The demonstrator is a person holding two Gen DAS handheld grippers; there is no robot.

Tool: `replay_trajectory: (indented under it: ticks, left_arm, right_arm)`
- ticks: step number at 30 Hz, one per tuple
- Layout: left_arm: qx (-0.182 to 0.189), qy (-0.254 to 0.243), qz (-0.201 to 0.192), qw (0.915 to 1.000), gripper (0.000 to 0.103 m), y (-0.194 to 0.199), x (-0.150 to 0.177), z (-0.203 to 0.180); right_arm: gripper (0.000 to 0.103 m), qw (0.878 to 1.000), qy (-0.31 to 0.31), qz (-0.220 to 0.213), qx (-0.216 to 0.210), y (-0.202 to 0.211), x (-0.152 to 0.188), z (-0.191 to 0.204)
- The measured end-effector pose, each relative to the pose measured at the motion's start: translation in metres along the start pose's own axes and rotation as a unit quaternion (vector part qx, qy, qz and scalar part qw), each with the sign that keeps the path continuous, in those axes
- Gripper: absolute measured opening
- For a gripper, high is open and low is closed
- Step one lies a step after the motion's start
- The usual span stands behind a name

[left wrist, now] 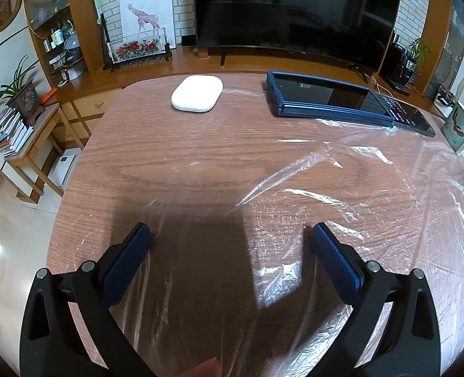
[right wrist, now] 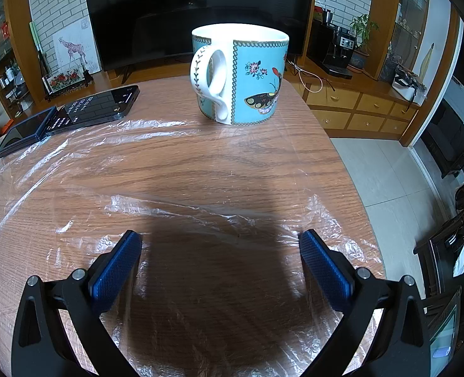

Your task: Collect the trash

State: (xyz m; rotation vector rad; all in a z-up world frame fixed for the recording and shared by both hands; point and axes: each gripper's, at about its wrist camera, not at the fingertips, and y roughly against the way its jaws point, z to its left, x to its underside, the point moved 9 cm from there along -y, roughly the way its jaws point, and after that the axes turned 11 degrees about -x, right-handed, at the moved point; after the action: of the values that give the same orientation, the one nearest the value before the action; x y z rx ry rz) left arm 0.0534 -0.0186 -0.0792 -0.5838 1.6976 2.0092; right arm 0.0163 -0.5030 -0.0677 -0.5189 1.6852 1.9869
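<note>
Under the left wrist camera, the thin, clear, crinkled plastic sheet (left wrist: 310, 169) lies flat on the round wood-grain table (left wrist: 156, 157), directly below and ahead of the left gripper (left wrist: 228, 235), whose blue-padded fingers stand wide apart and hold nothing; a raised crease runs diagonally from near the right-hand pad up toward the far right, where the film tucks beneath the dark blue folding phone (left wrist: 326, 97). A white rounded earbud case (left wrist: 197, 93) sits well apart at the far left, off the film as far as I can tell, and the table's left edge is close to the left pad. In the right wrist view, the same film spreads beneath the right gripper (right wrist: 221, 242), likewise spread wide and empty, with a wrinkled fold crossing just ahead of the fingertips; a turquoise ceramic mug with a butterfly print (right wrist: 247, 75) stands beyond, apparently at or on the film's far border, and a black smartphone (right wrist: 103, 106) rests on its far-left margin. Both tools look equally near the sheet. My judgement: pinching the raised folds is easiest, but the weighted far edges resist pulling, and the table's right edge leaves the most free room.
</note>
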Motion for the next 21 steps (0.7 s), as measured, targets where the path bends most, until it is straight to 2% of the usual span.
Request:
replay_trajectory:
  ticks: [21]
  left_arm:
    - [-0.002,0.002,0.001,1.0,0.102,-0.0005,-0.0007,0.0012]
  right_arm:
    - [0.099,1.0,0.0,0.0,0.0,0.0,0.0,0.0004]
